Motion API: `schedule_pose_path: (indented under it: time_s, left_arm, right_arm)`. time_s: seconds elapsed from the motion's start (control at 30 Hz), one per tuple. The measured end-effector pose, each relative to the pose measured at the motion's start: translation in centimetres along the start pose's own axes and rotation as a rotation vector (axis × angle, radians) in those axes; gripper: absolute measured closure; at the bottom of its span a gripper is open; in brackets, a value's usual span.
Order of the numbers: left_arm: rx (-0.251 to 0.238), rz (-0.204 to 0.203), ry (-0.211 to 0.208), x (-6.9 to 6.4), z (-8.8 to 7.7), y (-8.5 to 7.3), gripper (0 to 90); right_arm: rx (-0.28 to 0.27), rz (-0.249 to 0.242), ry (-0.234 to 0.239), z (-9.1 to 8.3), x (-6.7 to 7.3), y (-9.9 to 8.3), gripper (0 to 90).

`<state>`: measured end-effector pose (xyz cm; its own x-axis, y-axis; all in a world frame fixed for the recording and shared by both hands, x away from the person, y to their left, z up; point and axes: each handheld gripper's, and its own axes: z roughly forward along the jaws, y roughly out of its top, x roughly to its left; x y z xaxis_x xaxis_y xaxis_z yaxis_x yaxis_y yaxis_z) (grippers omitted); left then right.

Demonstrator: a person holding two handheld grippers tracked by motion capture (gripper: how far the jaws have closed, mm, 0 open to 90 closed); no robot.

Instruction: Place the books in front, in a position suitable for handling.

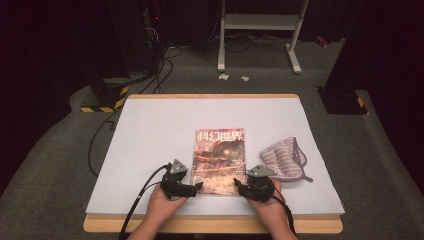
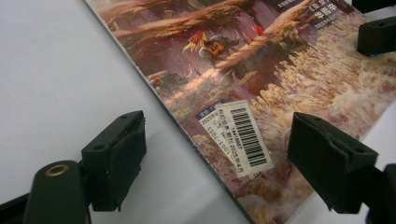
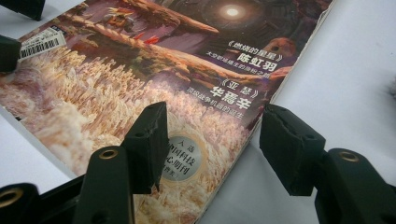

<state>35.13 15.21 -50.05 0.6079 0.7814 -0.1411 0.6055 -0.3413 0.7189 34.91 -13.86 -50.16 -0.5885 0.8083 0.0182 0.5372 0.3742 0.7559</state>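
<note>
A magazine with a reddish fantasy cover lies flat at the middle of the white table, its spine on the left. My left gripper sits at its near left corner. In the left gripper view the left gripper is open, one jaw over the bare table and the other over the cover, with the barcode sticker between them. My right gripper is at the near right corner. In the right gripper view the right gripper is open astride the magazine's right edge, pressing nothing.
A grey striped cloth pouch lies to the right of the magazine, close to the right hand. The white table top has a wooden rim. Beyond it are floor cables and a white stand.
</note>
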Motion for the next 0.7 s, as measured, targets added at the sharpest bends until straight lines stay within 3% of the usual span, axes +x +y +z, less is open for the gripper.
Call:
schedule_pose_path:
  time_s: [0.1, 0.2, 0.37, 0.47, 0.6, 0.7]
  left_arm:
    - [0.013, 0.022, 0.010, -0.26, 0.27, 0.23, 19.7]
    - [0.007, 0.020, 0.015, -0.53, 0.49, 0.27, 19.6]
    - [-0.007, 0.005, 0.010, -0.92, 0.72, 0.42, 27.3]
    - [-0.009, -0.023, 0.004, -0.89, 0.71, 0.51, 25.9]
    - [-0.030, -0.097, -0.052, -0.31, 0.38, 0.42, 28.2]
    - [-0.050, -0.093, -0.055, -0.49, 0.17, 0.32, 28.3]
  right_arm:
    - [0.000, 0.003, 0.003, 0.01, -0.01, -0.01, 42.1]
    - [-0.002, 0.000, -0.002, 0.00, 0.05, -0.05, 42.1]
    - [0.002, 0.009, 0.006, 0.02, -0.05, -0.02, 42.4]
    - [0.008, 0.028, 0.021, 0.09, -0.25, 0.00, 42.5]
    - [0.015, 0.049, 0.032, 0.14, -0.38, 0.02, 42.0]
    - [0.016, 0.054, 0.032, 0.20, -0.46, 0.06, 41.6]
